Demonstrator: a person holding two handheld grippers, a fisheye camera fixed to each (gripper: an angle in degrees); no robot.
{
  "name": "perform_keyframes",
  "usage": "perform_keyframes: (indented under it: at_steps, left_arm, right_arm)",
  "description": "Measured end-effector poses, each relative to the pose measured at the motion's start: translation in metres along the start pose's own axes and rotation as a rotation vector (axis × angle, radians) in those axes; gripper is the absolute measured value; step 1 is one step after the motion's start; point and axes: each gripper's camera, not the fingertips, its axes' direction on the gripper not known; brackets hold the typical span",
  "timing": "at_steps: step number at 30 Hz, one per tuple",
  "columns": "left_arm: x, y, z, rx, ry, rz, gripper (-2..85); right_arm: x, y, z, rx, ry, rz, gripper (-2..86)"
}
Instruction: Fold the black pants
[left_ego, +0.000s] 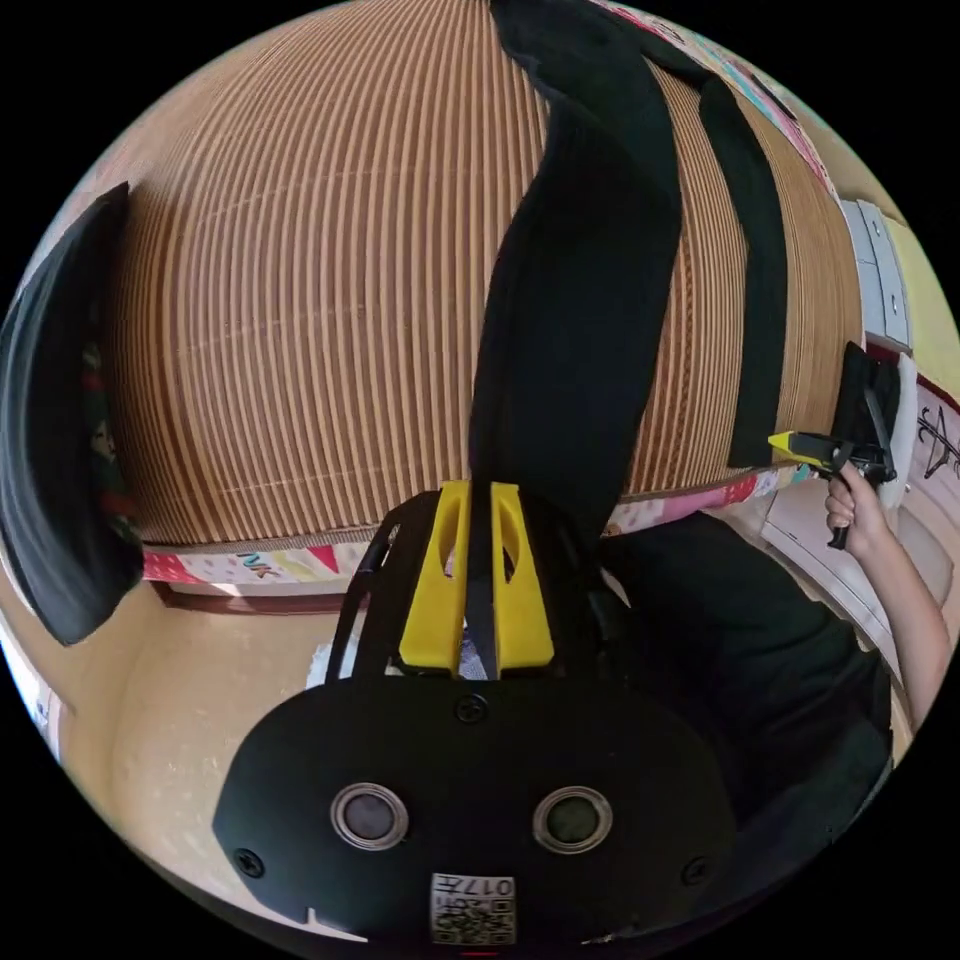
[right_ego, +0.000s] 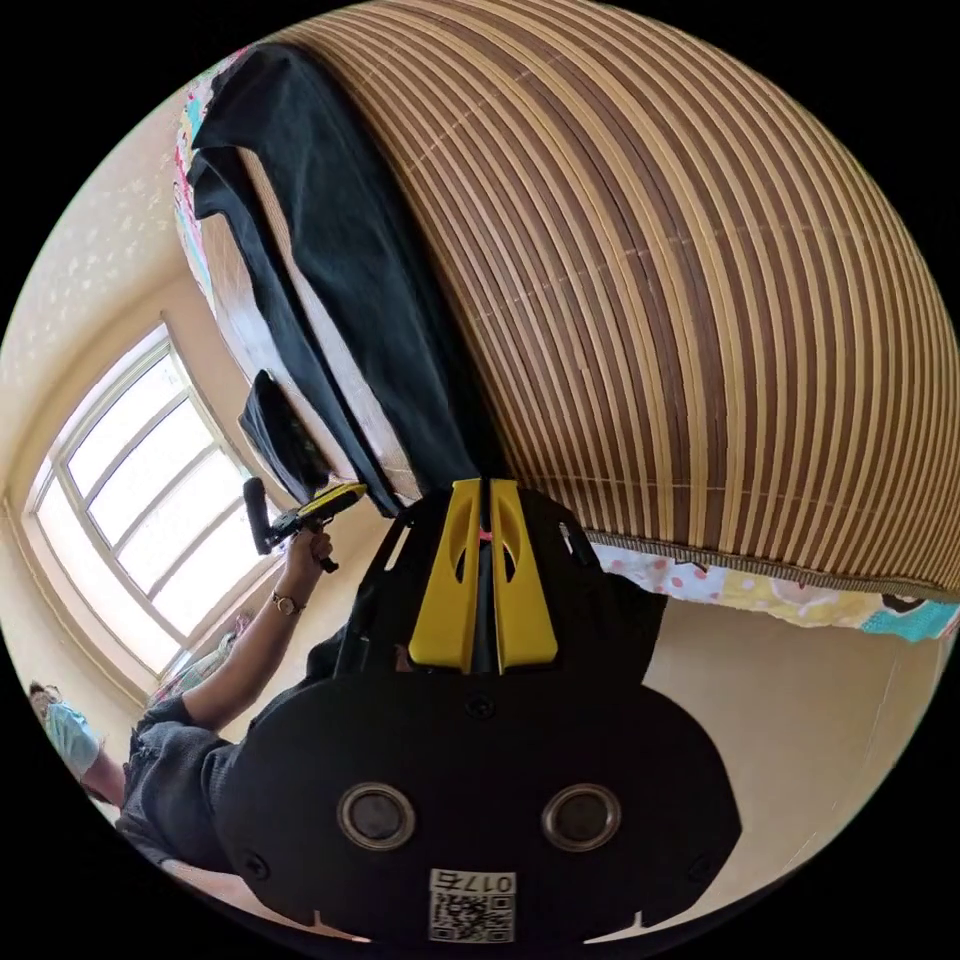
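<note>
Two grippers, each pinching one leg end of the black pants (left_ego: 575, 330), which lie stretched over a striped bamboo mat (left_ego: 300, 300) on a bed.

Left gripper view: left gripper (left_ego: 477, 500) at 6 o'clock, yellow jaws pressed close together with a strip of black cloth clamped between them. From the jaws one leg runs toward 12 o'clock, long axis almost straight up the frame. The second leg lies parallel, toward 1–2 o'clock, ending at 3 o'clock where the right gripper (left_ego: 800, 445) meets it. The person's hand (left_ego: 850, 500) holds that tool.

Right gripper view: right gripper (right_ego: 478, 495) at 6 o'clock, jaws pressed together on dark cloth; a sliver of pink shows in the slot. The pants (right_ego: 350, 250) run from the jaws toward 11 o'clock. The left gripper (right_ego: 335, 497) sits at 9 o'clock on the other leg end.

Judgement: both leg ends hang just at the near mat edge; the waist lies at the far end, well apart from both tools. Both arms are about equally near their ends. Next fold likely carries the leg ends along the long axis toward the waist.

Risk: thin pinch, cloth may slip.
</note>
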Motion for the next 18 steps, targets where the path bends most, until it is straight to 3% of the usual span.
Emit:
perform_keyframes:
  at_steps: [2, 4, 6, 10, 12, 16, 18]
  left_arm:
    - [-0.007, 0.016, -0.003, 0.004, 0.191, 0.039, 1.3]
    - [-0.012, 0.045, -0.015, 0.13, 0.382, 0.112, 0.4]
    - [-0.038, 0.078, -0.012, 0.234, 0.492, -0.003, -0.2]
    - [-0.079, 0.122, 0.002, 0.256, 0.407, -0.418, -0.6]
    - [-0.081, 0.147, 0.001, 0.197, 0.253, -0.575, -0.8]
    - [-0.071, 0.175, -0.023, 0.311, 0.232, -0.527, -0.7]
    - [-0.061, 0.184, -0.038, 0.362, 0.206, -0.457, -0.6]
  right_arm:
    - [0.005, 0.012, -0.022, -0.015, -0.126, -0.126, 2.1]
    - [0.014, 0.023, -0.038, -0.02, -0.2, -0.174, 1.8]
    - [0.032, 0.03, -0.054, -0.002, -0.158, -0.129, 1.7]
    - [0.056, 0.045, -0.09, 0.043, -0.061, -0.091, 1.4]
    - [0.056, 0.052, -0.098, 0.037, -0.043, -0.112, 1.4]
    - [0.066, 0.073, -0.102, -0.014, 0.291, -0.047, 1.5]
    - [0.08, 0.08, -0.105, -0.054, 0.295, 0.023, 1.5]
